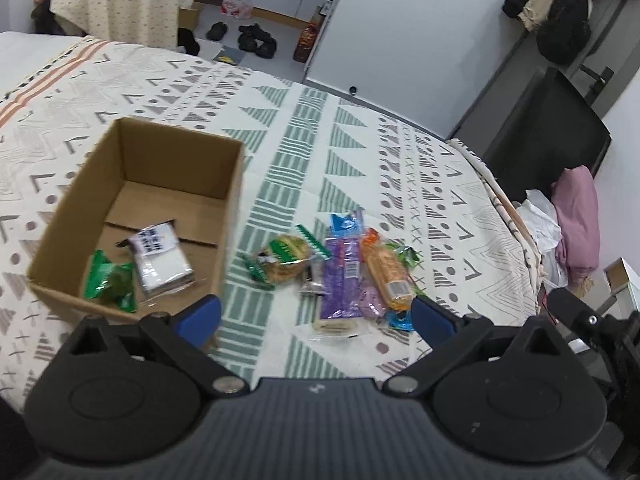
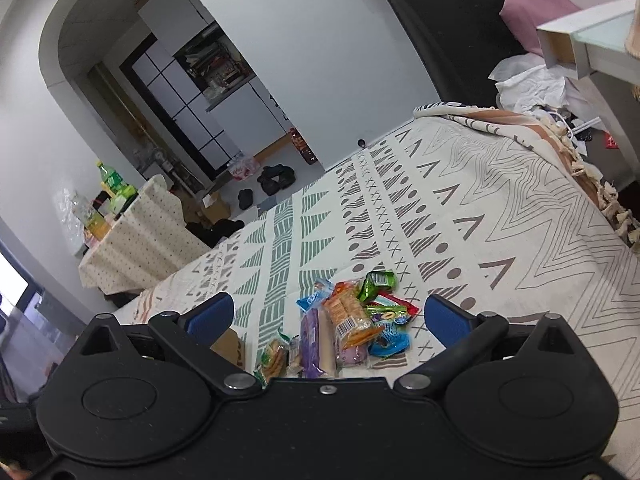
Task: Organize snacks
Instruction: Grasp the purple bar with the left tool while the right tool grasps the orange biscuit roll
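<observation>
Cardboard box (image 1: 136, 200) at left on patterned bedspread (image 1: 360, 140), open top; inside: green packet (image 1: 110, 282) beside clear white packet (image 1: 160, 260), touching. Right of box, apart from it: snack pile (image 1: 344, 268) w/ round cracker pack, purple bar, orange cracker sleeve. Left gripper (image 1: 316, 318) fingers wide apart, holding nothing, above bedspread near pile. Right gripper (image 2: 330, 316) also spread wide, empty, pile betw. fingers in view.

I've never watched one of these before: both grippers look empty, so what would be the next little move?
Probably lower the open right gripper onto the orange cracker pack atop the snack pile. The cardboard box holds only two packets, and both grippers are empty.
</observation>
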The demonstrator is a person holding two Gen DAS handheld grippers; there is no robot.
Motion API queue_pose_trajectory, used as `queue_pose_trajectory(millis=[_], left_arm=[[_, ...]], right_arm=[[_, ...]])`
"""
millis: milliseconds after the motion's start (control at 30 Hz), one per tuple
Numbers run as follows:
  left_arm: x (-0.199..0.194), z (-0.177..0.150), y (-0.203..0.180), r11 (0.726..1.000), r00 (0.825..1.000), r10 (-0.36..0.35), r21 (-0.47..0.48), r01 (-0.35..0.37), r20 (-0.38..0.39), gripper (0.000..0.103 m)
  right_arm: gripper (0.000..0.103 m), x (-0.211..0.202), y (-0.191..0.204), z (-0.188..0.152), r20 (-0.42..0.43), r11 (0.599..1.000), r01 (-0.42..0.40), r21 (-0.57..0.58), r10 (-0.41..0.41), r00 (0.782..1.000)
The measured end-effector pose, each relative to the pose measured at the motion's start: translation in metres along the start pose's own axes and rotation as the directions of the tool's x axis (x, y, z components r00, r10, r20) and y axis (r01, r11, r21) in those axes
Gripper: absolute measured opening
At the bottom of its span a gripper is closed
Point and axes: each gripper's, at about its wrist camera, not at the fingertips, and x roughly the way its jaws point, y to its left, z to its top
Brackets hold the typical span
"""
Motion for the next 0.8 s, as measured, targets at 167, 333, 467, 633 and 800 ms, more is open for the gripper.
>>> queue_pose_trajectory(millis=[167,333,467,633,800], left_arm=[[0.018,-0.001,-0.011,1.0,1.0,-0.001,-0.003,0.001,0.0,0.097],[0.037,0.004,-0.014,1.0,1.0,0.007,-0.03,-0.007,-0.01,0.087],[0.053,0.009,-0.017,0.998,1.0,-0.006,-0.057,0.005,-0.025,0.078],[0.081,0.013,-0.023,0.997,0.998,-0.018,-0.078,0.013,-0.057,0.065],[0.107,0.009,-0.024,0.994,0.995,-0.029,-0.105,0.019,-0.099,0.055]], right_arm=[[0.096,0.013,-0.02,0.006,-0.025,0.996,0.008,0.085,-0.006,1.0],[0.093,0.027,-0.034,0.009,-0.048,0.989,0.021,0.147,-0.014,0.999],[0.086,0.041,-0.044,0.008,-0.083,0.98,0.037,0.196,-0.021,0.996],[0.078,0.059,-0.058,0.006,-0.14,0.966,0.065,0.252,-0.03,0.99],[0.073,0.078,-0.057,0.011,-0.168,0.97,0.059,0.238,-0.018,0.986]])
